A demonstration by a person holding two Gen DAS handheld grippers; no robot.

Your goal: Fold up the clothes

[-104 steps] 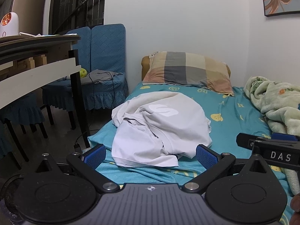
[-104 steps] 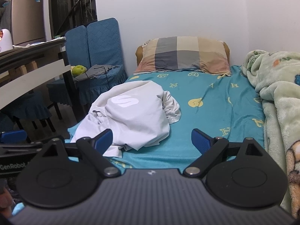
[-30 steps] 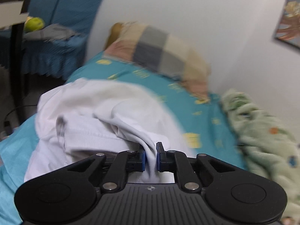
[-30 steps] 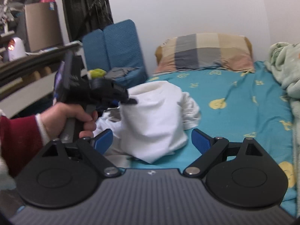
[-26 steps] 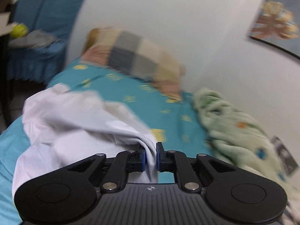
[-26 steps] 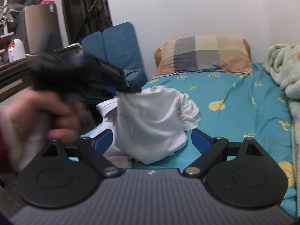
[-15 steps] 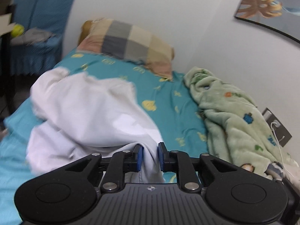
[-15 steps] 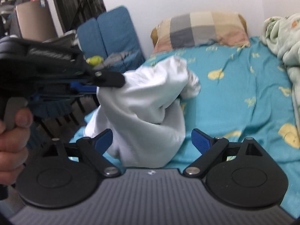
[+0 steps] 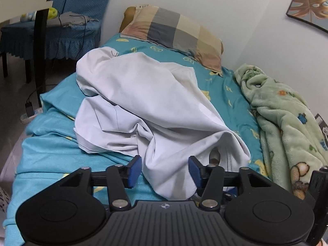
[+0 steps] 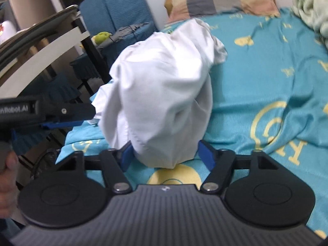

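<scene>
A crumpled white garment (image 9: 143, 102) lies in a heap on the teal bedsheet (image 9: 51, 147). My left gripper (image 9: 164, 171) is open, and the garment's near fold lies loosely between its blue pads (image 9: 134, 171) without being pinched. In the right wrist view the same garment (image 10: 164, 94) bulges upward, and its lower end sits between the spread fingers of my open right gripper (image 10: 166, 156). The left gripper (image 10: 61, 114), held by a hand (image 10: 6, 172), is just left of the cloth there.
A plaid pillow (image 9: 174, 32) lies at the head of the bed. A green fleece blanket (image 9: 283, 119) is bunched along the right side. Blue-covered chairs (image 9: 61, 20) and a dark table leg (image 9: 40, 47) stand left of the bed. A cable and plug (image 9: 28, 108) lie on the floor.
My left gripper was shut on the garment and lifting it; it has now opened and the cloth has dropped onto the bed. My right gripper has moved in around the garment's lower end, fingers slightly narrower.
</scene>
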